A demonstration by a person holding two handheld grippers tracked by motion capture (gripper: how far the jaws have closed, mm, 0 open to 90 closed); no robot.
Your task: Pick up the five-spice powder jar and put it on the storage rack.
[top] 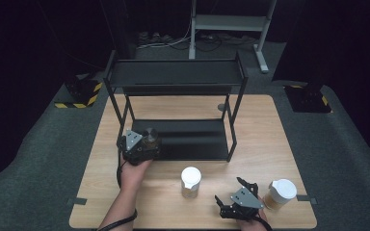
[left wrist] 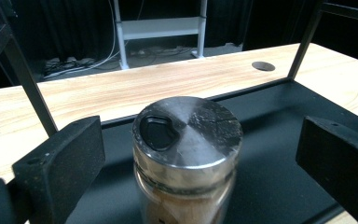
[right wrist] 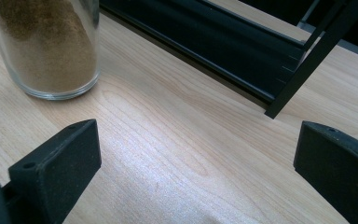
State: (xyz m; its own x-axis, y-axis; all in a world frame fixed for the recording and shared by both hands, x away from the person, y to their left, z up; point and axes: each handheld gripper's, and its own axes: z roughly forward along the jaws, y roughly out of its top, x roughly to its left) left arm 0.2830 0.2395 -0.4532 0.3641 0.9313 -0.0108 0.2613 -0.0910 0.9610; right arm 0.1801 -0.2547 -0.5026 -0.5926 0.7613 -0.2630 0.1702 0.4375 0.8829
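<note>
A glass jar with a metal lid (left wrist: pixel 186 140) and brown powder inside stands at the front left corner of the black rack's lower shelf (top: pixel 192 139). My left gripper (top: pixel 149 138) is open around it, a jaw on each side with a gap to the glass. Two jars with white lids stand on the wooden table, one in the middle front (top: pixel 191 182) and one at the front right (top: pixel 282 192). My right gripper (top: pixel 233 191) hangs open between them, low over the wood. In the right gripper view the middle jar (right wrist: pixel 51 46) sits beyond the left jaw.
The black two-tier rack (top: pixel 173 72) takes up the table's rear middle, its front right leg (right wrist: pixel 303 70) close ahead of the right gripper. A round cable hole (left wrist: pixel 263 66) lies behind the rack. Bare wood (top: pixel 270 144) stretches right of the rack.
</note>
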